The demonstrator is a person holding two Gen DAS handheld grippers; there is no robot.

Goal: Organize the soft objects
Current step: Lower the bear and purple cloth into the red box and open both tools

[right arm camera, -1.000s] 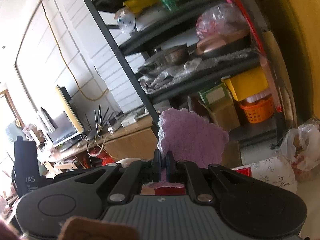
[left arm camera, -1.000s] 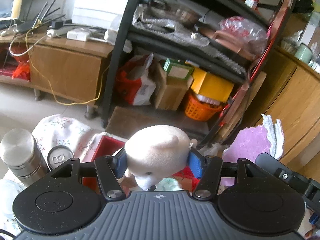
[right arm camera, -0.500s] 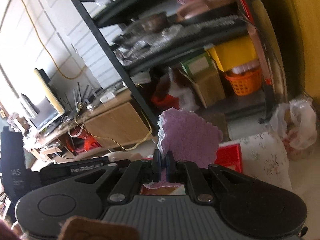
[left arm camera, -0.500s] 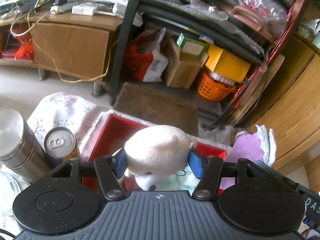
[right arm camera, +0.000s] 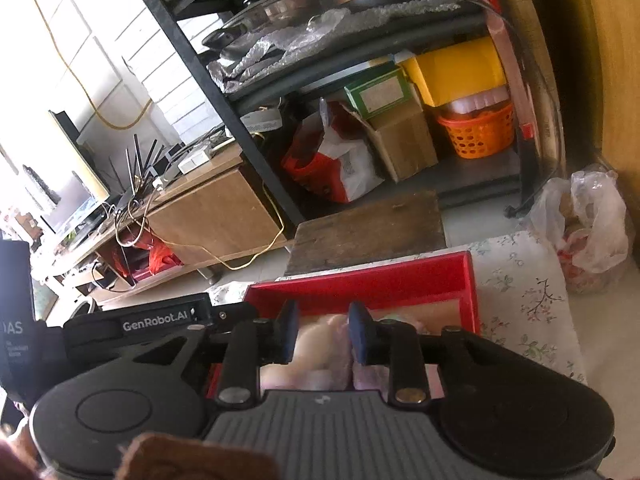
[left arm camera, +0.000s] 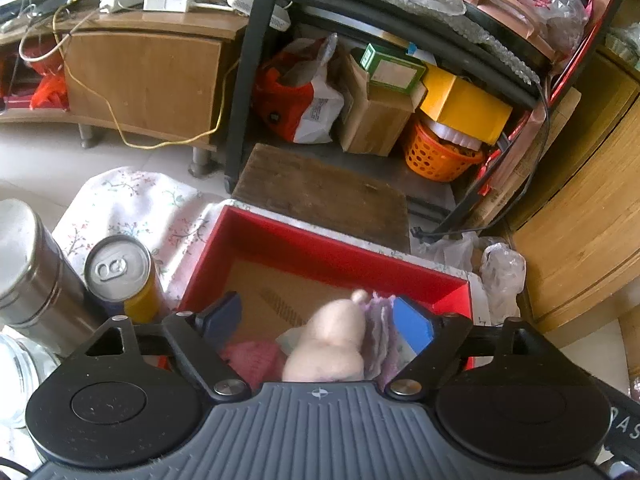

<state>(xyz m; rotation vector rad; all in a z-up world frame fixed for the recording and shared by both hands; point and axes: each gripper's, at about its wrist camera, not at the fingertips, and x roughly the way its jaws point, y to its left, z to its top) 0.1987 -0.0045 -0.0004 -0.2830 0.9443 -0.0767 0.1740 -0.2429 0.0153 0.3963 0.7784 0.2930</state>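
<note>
The left tongs [left arm camera: 318,316] stand wide apart over a red box [left arm camera: 320,248]; they have just been opening. A pale plush toy [left arm camera: 328,344] sits between them inside the box, and neither blue pad presses on it. There is clear space on the toy's left, up to the left pad. On its right a purple cloth [left arm camera: 378,340] fills the gap to the right pad, with its scalloped edge against the toy. A pink soft thing [left arm camera: 252,356] lies low in the box just left of the toy. The far half of the brown box floor is bare up to the far red wall.

The box rests on a floral cloth [left arm camera: 132,204] covering the tabletop. A can [left arm camera: 120,272] stands just beside the box's left wall, with a steel flask [left arm camera: 28,264] next to it. Beyond the tabletop's far edge are a wooden board [left arm camera: 324,196] on the floor and a black shelf rack. A clear plastic bag [left arm camera: 500,272] sits off the box's right corner.

In the right wrist view, the right tongs [right arm camera: 324,328] are also apart, over the near part of the same box. The toy shows between them as a pale blur. The purple cloth [right arm camera: 368,380] shows below the right pad, and I cannot tell whether they touch. The right box wall lies close to these tongs, and the floral cloth beyond it is bare.
</note>
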